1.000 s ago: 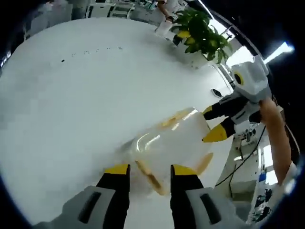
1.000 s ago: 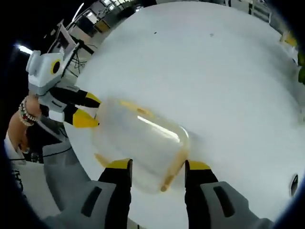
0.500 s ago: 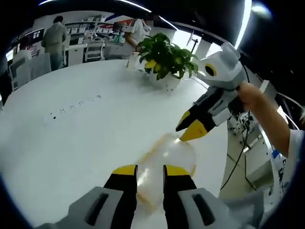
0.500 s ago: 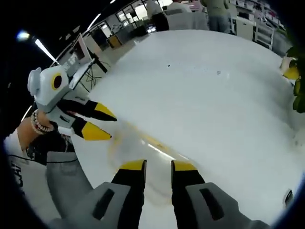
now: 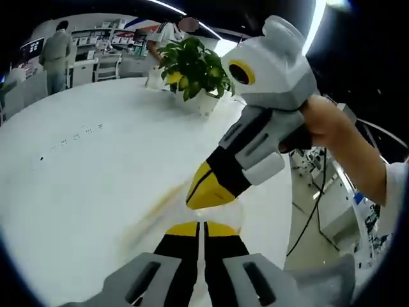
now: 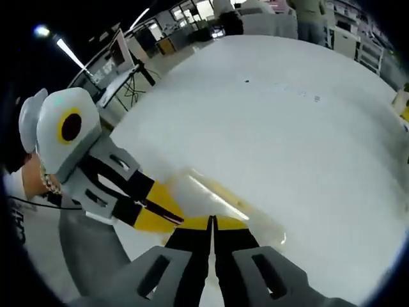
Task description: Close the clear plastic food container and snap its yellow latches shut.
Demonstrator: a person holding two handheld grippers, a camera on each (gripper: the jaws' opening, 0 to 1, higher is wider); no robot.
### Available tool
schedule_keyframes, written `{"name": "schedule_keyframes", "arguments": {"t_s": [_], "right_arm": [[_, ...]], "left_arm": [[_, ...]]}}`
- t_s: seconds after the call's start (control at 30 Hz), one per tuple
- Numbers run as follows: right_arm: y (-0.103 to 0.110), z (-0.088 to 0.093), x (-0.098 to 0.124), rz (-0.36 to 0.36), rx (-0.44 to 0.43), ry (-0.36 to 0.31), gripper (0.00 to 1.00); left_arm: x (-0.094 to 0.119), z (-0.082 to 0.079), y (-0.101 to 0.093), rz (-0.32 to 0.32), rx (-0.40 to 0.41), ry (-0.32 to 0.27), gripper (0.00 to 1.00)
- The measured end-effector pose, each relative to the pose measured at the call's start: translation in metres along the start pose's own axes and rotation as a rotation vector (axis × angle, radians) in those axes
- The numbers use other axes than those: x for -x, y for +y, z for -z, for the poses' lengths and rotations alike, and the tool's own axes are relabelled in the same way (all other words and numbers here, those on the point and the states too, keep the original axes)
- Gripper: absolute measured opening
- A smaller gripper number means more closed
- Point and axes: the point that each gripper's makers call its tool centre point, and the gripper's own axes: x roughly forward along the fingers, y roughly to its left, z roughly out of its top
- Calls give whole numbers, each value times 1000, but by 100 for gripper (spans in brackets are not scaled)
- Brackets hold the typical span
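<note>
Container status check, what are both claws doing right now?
Both claws shut, tips meeting over the container: left claw, right claw. Latches not discernible. Potted plant well clear on the table.

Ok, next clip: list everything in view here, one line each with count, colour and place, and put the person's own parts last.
Table: one, white, round, under everything.
Food container: one, clear with yellowish edges, blurred, on the table right ahead of both grippers' tips.
Potted plant: one, green with some yellow leaves, white pot, far side of the table in the left gripper view.
People in the background: at least two, standing by shelves beyond the table.
Left gripper: one, black jaws with yellow tips, jaws together, at the container.
Right gripper: one, same colours, jaws together, tips meeting the left gripper's.
Hand: one, holding the right gripper, with a white sleeve.
Wrist: one, with a beaded bracelet, behind the left gripper.
</note>
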Motion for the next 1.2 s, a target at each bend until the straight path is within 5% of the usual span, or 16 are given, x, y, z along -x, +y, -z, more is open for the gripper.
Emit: {"name": "schedule_keyframes", "arguments": {"t_s": [0.27,0.37,0.57,0.67,0.9,1.2], "right_arm": [[0,1,-11,-7,24,12,0],[-5,-6,-11,7,26,-9,0],[-12,-22,-15,16,24,-36,0],[-15,-26,-17,23,26,-40,0],[-29,-29,-29,57,23,-22,0],[-36,-26,-42,73,25,4,0]], "left_arm": [[-10,17,-15,49,54,41,0],[-8,25,-28,106,147,47,0],[-5,38,-28,92,152,69,0],[2,41,-35,123,245,61,0],[5,47,-46,161,292,60,0],[1,65,-53,145,195,111,0]]}}
